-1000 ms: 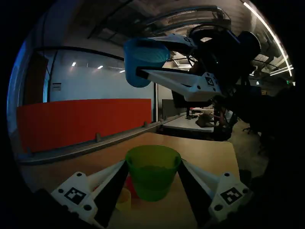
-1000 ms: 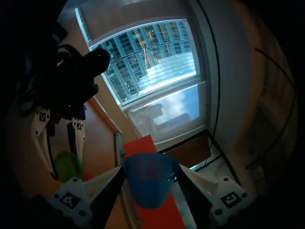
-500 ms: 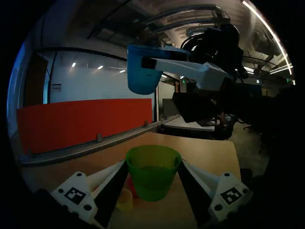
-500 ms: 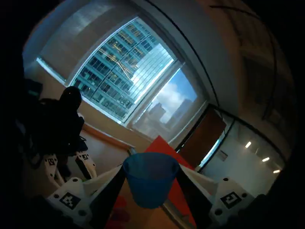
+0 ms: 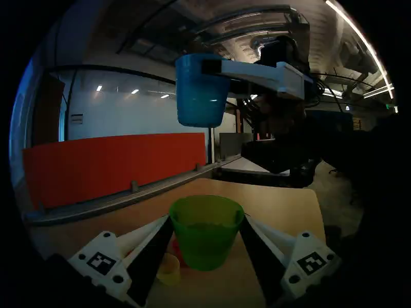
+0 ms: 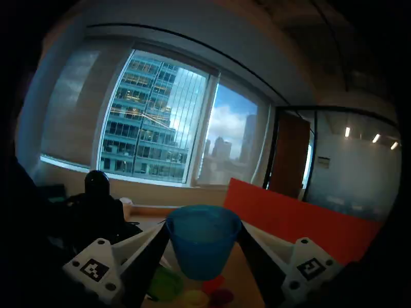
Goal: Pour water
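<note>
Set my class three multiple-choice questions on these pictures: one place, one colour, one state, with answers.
1. Where is the blue cup relative to the green cup?
A. Raised above it. B. Nested inside it. C. Standing level beside it.
2. What colour is the cup gripped by the left hand-held gripper?
A. Red. B. Green. C. White.
3. How does the right hand-held gripper hold the blue cup?
A. Upside down. B. On its side. C. Upright.
Answers: 1 A, it hangs high over the green cup in the left gripper view; 2 B, the cup it grips is green; 3 C, its open mouth faces up.
</note>
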The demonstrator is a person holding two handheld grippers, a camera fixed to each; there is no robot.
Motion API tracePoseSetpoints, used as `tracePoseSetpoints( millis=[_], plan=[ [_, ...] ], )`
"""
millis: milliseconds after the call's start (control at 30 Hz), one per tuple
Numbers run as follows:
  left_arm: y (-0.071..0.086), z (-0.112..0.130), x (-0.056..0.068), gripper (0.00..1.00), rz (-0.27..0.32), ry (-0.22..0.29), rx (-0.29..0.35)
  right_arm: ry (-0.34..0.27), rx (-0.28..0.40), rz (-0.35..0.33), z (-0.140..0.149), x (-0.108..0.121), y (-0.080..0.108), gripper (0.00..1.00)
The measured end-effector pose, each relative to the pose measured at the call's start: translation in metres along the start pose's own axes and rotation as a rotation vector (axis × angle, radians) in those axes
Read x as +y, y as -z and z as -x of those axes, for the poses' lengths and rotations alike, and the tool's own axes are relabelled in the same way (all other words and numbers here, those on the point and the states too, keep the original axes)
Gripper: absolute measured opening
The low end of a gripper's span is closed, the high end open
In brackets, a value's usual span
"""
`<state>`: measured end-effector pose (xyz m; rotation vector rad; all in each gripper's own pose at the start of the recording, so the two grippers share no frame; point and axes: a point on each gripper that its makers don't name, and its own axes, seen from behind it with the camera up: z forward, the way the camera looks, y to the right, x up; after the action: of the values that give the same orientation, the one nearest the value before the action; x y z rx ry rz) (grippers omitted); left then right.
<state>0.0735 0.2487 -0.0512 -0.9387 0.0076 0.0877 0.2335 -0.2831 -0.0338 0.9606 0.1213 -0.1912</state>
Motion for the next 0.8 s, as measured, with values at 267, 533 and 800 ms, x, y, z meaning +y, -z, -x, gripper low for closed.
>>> tracePoseSetpoints(
  millis=[267, 533, 800],
  plan=[
    [0.003, 0.0, -0.003, 0.86, -0.011, -0.003, -0.001, -0.077, 0.004, 0.001, -0.002, 0.001, 0.003, 0.92],
    [0.008, 0.001, -0.01, 0.86, -0.026, -0.004, -0.005, -0.083, -0.008, 0.032, 0.005, 0.012, 0.011, 0.92],
    [0.016, 0.004, -0.018, 0.86, -0.046, -0.008, -0.017, -0.082, -0.017, 0.081, 0.014, 0.03, 0.027, 0.92]
  ],
)
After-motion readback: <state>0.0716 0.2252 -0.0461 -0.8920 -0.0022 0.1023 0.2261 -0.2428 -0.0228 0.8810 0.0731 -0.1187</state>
